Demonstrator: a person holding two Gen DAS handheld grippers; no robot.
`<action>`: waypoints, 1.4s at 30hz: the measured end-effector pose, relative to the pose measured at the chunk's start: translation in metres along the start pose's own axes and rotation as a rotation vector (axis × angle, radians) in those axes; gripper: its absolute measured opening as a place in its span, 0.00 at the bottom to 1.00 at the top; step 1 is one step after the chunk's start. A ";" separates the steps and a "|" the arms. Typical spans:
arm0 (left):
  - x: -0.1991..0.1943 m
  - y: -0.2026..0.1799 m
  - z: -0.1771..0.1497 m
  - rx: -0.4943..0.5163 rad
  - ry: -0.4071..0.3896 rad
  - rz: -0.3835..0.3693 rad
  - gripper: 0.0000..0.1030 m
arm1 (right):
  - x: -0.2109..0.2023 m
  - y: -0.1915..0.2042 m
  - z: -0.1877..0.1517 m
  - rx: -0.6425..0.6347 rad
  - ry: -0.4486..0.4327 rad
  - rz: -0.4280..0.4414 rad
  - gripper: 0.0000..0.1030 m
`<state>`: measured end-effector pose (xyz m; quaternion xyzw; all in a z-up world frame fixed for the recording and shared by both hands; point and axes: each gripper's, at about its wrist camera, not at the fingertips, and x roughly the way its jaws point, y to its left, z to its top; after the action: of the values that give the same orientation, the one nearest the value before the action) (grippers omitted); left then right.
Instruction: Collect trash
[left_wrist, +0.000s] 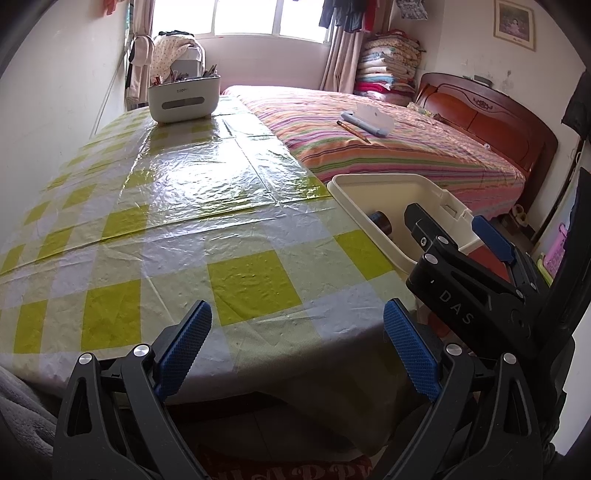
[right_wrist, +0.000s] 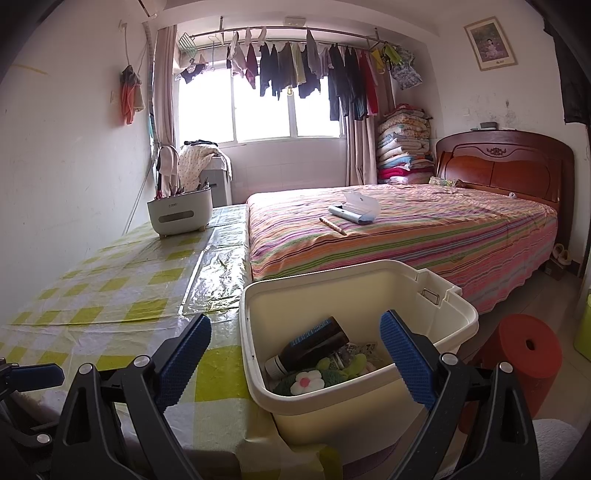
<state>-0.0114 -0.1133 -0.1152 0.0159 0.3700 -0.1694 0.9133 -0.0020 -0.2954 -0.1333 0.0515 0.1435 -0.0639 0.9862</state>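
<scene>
One cream plastic bin (right_wrist: 369, 402) sits at the table's (left_wrist: 177, 221) right edge: rigid, light-looking, best gripped by its rim. Inside lies one dark bottle (right_wrist: 314, 341), smooth and likely slippery, so take it across the body. Beside it are one soft flower-patterned piece (right_wrist: 306, 380) and some crumpled scraps. Left gripper (left_wrist: 297, 345) and right gripper (right_wrist: 295, 360) both gape, empty.

cream bin (right_wrist: 369, 402) | table edge | holds dark bottle (right_wrist: 314, 345), flower item (right_wrist: 306, 381)
</scene>
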 end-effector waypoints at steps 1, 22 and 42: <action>0.001 0.000 0.000 0.001 0.002 0.000 0.90 | 0.000 0.000 0.000 0.000 0.000 0.000 0.88; 0.000 0.004 0.000 -0.011 -0.004 0.005 0.90 | 0.002 -0.001 -0.002 -0.011 0.005 0.005 0.88; -0.016 0.016 0.006 -0.077 -0.080 -0.045 0.90 | 0.003 0.000 -0.003 -0.016 0.008 0.006 0.88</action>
<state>-0.0125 -0.0946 -0.1014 -0.0344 0.3396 -0.1759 0.9233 0.0004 -0.2950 -0.1366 0.0443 0.1481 -0.0597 0.9862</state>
